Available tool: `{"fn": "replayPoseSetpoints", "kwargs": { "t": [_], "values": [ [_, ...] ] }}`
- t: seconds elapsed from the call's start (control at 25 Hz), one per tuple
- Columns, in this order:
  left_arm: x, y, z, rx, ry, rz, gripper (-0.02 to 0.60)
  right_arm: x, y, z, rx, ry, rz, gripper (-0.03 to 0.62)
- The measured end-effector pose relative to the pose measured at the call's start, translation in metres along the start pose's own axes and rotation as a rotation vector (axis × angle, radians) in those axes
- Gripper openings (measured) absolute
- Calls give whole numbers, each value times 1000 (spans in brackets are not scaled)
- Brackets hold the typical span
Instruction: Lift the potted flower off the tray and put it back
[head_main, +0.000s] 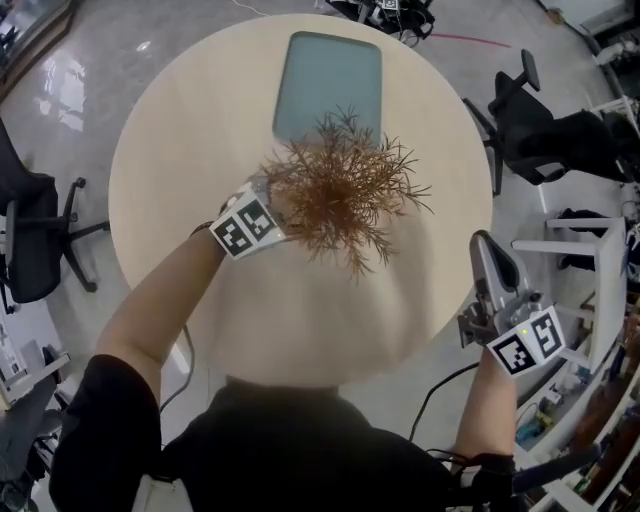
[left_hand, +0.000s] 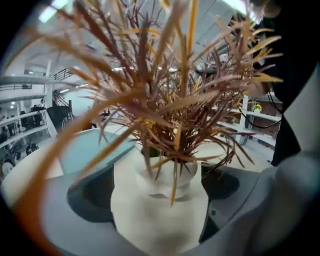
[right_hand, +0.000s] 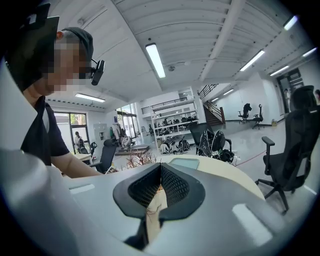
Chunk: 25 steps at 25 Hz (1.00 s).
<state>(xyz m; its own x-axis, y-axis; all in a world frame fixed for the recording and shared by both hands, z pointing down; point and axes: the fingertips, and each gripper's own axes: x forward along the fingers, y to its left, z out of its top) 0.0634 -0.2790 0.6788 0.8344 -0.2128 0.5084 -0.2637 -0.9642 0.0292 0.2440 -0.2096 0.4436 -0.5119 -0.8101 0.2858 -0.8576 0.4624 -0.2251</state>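
Observation:
The potted flower (head_main: 345, 195), a bushy brown plant in a small white pot (left_hand: 165, 177), stands upright on the bare round table (head_main: 190, 140), just in front of the teal tray (head_main: 330, 75). My left gripper (head_main: 288, 215) reaches in from the plant's left, its tips hidden under the foliage. In the left gripper view its jaws are spread wide to either side of the pot, and the pads do not press on it. My right gripper (head_main: 484, 242) hangs beyond the table's right edge, shut and holding nothing.
The tray (left_hand: 87, 147) lies flat with nothing on it, behind and left of the pot. Black office chairs (head_main: 540, 130) stand to the table's right, and another one (head_main: 30, 230) to its left. White shelving (head_main: 590, 290) is close behind the right gripper.

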Motion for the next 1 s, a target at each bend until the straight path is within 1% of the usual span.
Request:
{"fn": "replayPoseSetpoints", "kwargs": {
  "t": [0.08, 0.24, 0.4, 0.48, 0.6, 0.8, 1.0],
  "values": [
    [8, -2, 0, 30, -2, -19, 523, 0, -1, -7, 7, 8, -5, 15],
    [26, -5, 5, 64, -21, -53, 526, -4, -7, -14, 15, 16, -12, 15],
    [52, -20, 10, 81, -35, -128, 528, -13, -24, -16, 22, 26, -20, 15],
    [61, -22, 12, 86, -55, -128, 528, -18, -31, -20, 30, 30, -29, 15],
    [57, -23, 26, 91, -98, -123, 526, -18, -31, -26, 40, 39, -41, 15],
    [57, -29, 26, 98, -114, -158, 523, -12, -28, -32, 45, 51, -46, 15],
    [47, -24, 26, 37, -156, -140, 522, -7, -22, -32, 44, 55, -48, 15]
  ]
}}
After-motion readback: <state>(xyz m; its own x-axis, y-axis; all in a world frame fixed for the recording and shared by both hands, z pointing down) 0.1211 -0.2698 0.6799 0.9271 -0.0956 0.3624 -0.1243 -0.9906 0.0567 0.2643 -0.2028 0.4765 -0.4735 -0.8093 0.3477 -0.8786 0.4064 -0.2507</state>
